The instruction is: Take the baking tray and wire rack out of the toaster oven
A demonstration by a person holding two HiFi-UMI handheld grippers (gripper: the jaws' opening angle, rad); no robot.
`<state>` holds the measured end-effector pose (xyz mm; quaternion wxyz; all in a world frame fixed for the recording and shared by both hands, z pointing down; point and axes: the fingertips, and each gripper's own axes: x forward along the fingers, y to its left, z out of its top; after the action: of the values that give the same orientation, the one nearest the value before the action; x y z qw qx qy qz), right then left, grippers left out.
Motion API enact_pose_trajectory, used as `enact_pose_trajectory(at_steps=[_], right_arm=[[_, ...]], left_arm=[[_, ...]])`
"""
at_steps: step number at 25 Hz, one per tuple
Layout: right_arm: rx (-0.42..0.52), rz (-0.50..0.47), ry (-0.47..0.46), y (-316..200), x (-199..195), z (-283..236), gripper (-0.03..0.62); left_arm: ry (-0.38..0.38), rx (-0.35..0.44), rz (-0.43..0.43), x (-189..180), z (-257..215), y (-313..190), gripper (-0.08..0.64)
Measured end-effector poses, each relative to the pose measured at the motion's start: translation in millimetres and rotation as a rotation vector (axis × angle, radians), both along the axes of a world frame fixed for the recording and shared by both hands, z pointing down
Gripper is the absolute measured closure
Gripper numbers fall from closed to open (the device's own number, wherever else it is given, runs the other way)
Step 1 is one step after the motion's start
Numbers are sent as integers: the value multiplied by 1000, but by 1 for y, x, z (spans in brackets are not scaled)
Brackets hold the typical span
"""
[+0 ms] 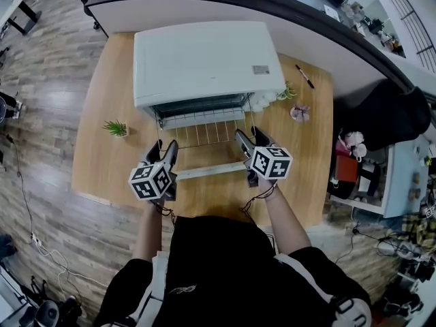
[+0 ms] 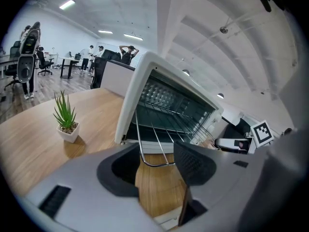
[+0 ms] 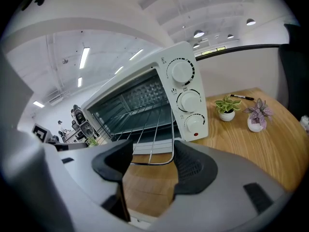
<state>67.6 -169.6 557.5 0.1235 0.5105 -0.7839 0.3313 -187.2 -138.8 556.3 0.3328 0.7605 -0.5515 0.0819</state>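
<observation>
A white toaster oven (image 1: 204, 60) stands on a wooden table (image 1: 102, 162), its door (image 1: 208, 171) folded down toward me. The wire rack (image 1: 201, 133) sticks partly out of the opening. My left gripper (image 1: 169, 150) is at the rack's front left corner and my right gripper (image 1: 244, 139) at its front right corner. In the left gripper view the rack's front bar (image 2: 154, 164) lies between the wide jaws of the left gripper (image 2: 157, 170), pads apart from it. The right gripper (image 3: 150, 170) shows the same round the rack's front bar (image 3: 149, 162). I cannot make out a baking tray.
A small green plant (image 1: 116, 128) stands left of the oven. Two little potted plants (image 1: 287, 92) (image 1: 299, 112) and a pen (image 1: 304, 76) lie to its right. A curved counter (image 1: 327, 26) runs behind the table. The table's front edge is at my body.
</observation>
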Motion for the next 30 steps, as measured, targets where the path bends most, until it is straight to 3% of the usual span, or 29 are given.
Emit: enact_pose_trajectory(at_steps=[30], right_arm=[[29,-14,-10,61,6,-4,316]], left_arm=[[-4,-7,17,7,-3,58,344]])
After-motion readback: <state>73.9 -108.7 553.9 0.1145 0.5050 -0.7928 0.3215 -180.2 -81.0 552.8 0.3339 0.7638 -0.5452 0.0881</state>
